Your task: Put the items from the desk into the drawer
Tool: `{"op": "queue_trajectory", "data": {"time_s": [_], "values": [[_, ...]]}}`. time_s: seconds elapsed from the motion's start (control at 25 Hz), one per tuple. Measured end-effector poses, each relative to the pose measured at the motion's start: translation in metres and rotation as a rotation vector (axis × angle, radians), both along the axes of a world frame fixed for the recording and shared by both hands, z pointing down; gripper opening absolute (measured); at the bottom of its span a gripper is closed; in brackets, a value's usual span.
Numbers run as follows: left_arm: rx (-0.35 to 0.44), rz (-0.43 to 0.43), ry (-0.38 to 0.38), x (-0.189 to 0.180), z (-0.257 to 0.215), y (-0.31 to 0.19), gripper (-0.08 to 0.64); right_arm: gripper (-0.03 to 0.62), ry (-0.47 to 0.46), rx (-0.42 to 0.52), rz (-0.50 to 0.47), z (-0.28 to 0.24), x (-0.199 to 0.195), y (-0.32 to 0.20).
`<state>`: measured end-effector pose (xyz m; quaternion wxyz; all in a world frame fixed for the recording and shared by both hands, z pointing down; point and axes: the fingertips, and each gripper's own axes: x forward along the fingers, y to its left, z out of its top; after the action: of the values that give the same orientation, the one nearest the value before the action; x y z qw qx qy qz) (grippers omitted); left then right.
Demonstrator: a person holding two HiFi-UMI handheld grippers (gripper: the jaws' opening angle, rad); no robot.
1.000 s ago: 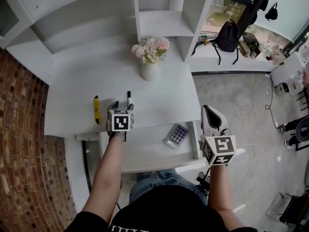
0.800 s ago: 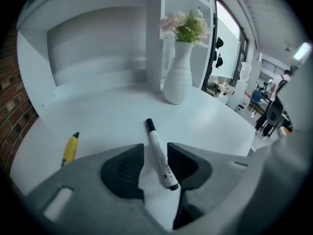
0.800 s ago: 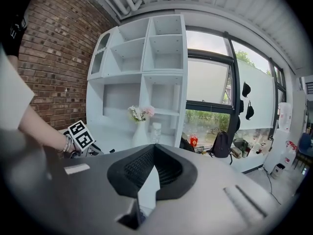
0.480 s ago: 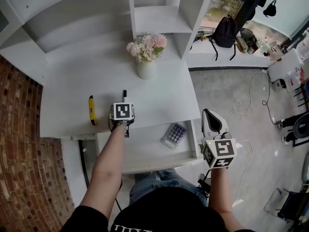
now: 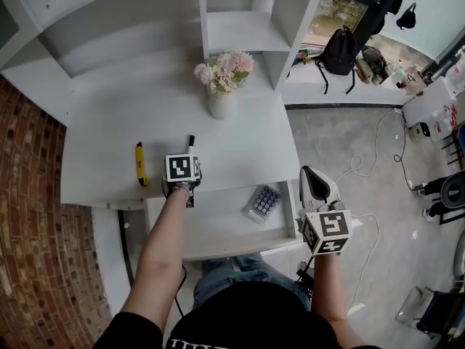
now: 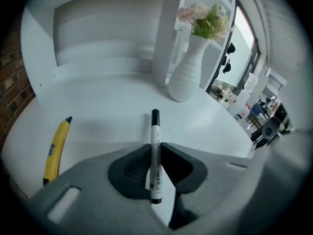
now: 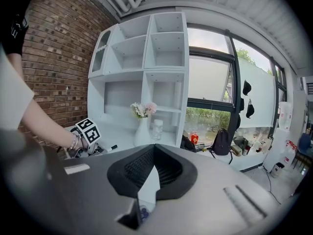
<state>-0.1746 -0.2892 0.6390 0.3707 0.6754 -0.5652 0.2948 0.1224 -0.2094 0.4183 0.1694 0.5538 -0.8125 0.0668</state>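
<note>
Marker (image 6: 155, 155) clamped between fingers (image 6: 132, 166) of left gripper (image 6: 155, 147), jaws just closed in on it. Barrel rested on white counter (image 6: 107, 97), black cap pointed away toward vase of flowers (image 6: 188, 67). Yellow utility knife (image 6: 55, 148) laid on counter to marker's left, apart from it. Right gripper (image 7: 153, 150) held at right end of open drawer (image 5: 218, 227), fingers shut tip to tip, nothing between. Keypad item with purple keys (image 5: 263, 203) seen inside drawer.

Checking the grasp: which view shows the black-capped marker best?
Left gripper view: the marker lies full length between the left gripper's fingers, which have just been closing and touch its barrel. Head view shows only its capped end beyond that gripper. Right gripper view: a tiny far-off sliver.
</note>
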Motion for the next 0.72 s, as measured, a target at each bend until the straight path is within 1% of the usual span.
{"op": "queue_trajectory", "data": {"time_s": [0.12,0.48,0.72], "values": [[0.063,0.002,0.034,0.004,-0.02,0.002,0.063,0.009,-0.011,0.008,0.001,-0.003,-0.002,0.001],[0.284,-0.004,0.127,0.009,-0.096,0.011,0.063,0.009,-0.024,0.031,-0.034,-0.012,-0.023,0.009],[0.409,0.012,0.146,0.014,-0.14,0.024,0.063,0.009,-0.033,0.05,-0.04,-0.019,-0.03,0.018]]}}
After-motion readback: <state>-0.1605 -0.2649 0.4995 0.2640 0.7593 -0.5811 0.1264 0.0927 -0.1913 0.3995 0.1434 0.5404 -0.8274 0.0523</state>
